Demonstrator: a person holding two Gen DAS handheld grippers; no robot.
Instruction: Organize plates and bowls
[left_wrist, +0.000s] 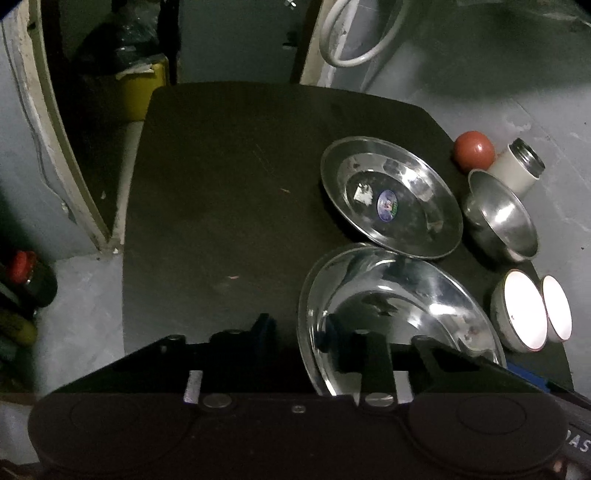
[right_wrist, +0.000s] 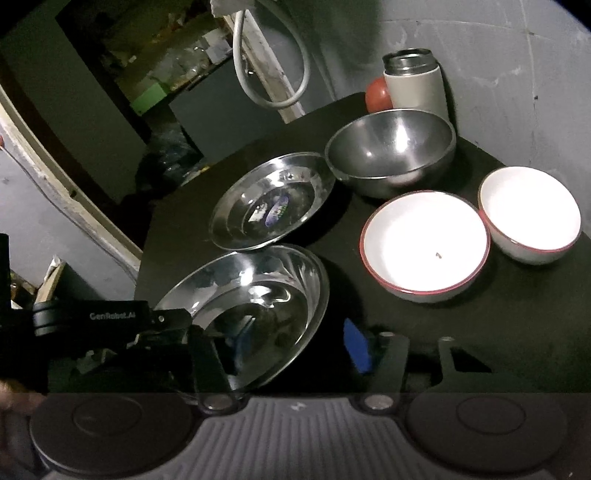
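Two steel plates lie on the black table (left_wrist: 221, 184). The far plate (left_wrist: 391, 195) (right_wrist: 273, 206) has a sticker in its middle. The near plate (left_wrist: 406, 302) (right_wrist: 258, 295) is closest to both grippers. Right of the plates stand a steel bowl (left_wrist: 502, 218) (right_wrist: 391, 151) and two white red-rimmed bowls (left_wrist: 521, 310) (right_wrist: 424, 243), (left_wrist: 557, 308) (right_wrist: 528, 214). My left gripper (left_wrist: 314, 332) (right_wrist: 166, 321) is open, with the near plate's left rim between its fingers. My right gripper (right_wrist: 295, 343) is open at that plate's near edge.
A red ball (left_wrist: 474, 149) (right_wrist: 376, 94) and a white flask (left_wrist: 517, 166) (right_wrist: 413, 85) stand at the table's far right corner by the grey wall. A white hose (left_wrist: 354, 44) hangs behind. A yellow container (left_wrist: 142, 92) and bottles (left_wrist: 26, 280) sit off the table's left.
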